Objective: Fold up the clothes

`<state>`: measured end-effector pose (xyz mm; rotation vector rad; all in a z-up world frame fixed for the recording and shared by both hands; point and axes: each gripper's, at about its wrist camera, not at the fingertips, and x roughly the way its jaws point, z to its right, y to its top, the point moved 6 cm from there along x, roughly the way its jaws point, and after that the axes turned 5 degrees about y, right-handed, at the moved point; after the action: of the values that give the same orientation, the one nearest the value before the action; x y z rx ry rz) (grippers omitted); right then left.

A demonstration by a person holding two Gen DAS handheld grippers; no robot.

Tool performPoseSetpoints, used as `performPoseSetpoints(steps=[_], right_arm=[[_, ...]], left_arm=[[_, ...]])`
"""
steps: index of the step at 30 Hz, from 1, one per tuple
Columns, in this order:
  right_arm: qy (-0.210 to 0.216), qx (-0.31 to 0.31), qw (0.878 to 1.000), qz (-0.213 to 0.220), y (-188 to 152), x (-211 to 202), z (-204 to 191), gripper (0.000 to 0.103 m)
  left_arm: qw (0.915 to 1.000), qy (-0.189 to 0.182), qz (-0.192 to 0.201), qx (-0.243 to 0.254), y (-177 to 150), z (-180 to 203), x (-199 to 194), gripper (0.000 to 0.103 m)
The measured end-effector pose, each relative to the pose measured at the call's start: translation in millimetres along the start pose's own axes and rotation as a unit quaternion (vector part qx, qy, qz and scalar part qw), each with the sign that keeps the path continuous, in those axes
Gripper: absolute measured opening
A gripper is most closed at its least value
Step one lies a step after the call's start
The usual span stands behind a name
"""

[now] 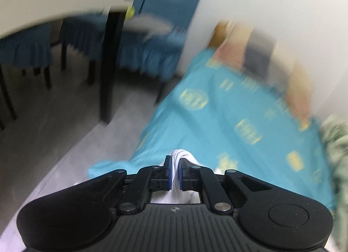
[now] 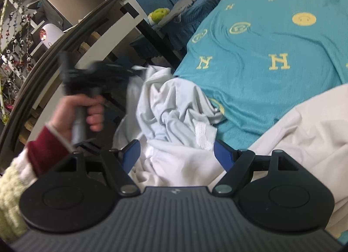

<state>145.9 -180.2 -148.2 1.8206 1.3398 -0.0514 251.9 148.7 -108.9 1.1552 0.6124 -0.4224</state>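
Note:
My left gripper (image 1: 175, 172) is shut on a bunched fold of a white garment (image 1: 181, 156), held above the edge of a bed with a turquoise sheet (image 1: 228, 108); this view is blurred by motion. In the right wrist view the pale white garment (image 2: 174, 108) lies crumpled at the bed's edge. My right gripper (image 2: 177, 154) is open, its blue pads either side of the cloth just above it. The left gripper (image 2: 95, 78) shows there blurred, held in a hand at the left, lifting the garment's far end.
The turquoise sheet (image 2: 271, 41) has yellow letters and smiley faces. A cream blanket (image 2: 304, 134) lies at the right. Blue-covered chairs (image 1: 152, 41) and a dark-legged white table (image 1: 65, 4) stand beside the bed over grey floor (image 1: 54, 134). Shelves (image 2: 32, 23) are at far left.

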Motion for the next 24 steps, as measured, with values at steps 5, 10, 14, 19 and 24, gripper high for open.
performPoseSetpoints(steps=[5,10,14,19,24], right_arm=[[-0.023,-0.033,0.999,0.031,5.3,4.2,-7.2,0.077],[-0.015,-0.072,0.995,0.066,11.5,12.7,-22.1,0.077],[0.016,-0.083,0.992,0.092,21.1,26.7,-43.0,0.086],[0.059,-0.120,0.987,0.084,23.5,61.7,-78.1,0.085],[0.081,-0.043,0.990,0.104,32.5,98.3,-78.6,0.085]], left_arm=[[0.9953,-0.072,0.064,-0.002,-3.4,19.3,-85.4,0.006],[0.9914,-0.098,0.086,-0.012,-9.9,21.6,-125.8,0.006],[0.9901,-0.107,0.089,-0.023,-5.2,18.3,-133.3,0.006],[0.9890,-0.117,0.085,-0.032,-3.6,9.8,-137.4,0.006],[0.9869,-0.129,0.093,-0.030,-5.9,10.3,-134.5,0.006]])
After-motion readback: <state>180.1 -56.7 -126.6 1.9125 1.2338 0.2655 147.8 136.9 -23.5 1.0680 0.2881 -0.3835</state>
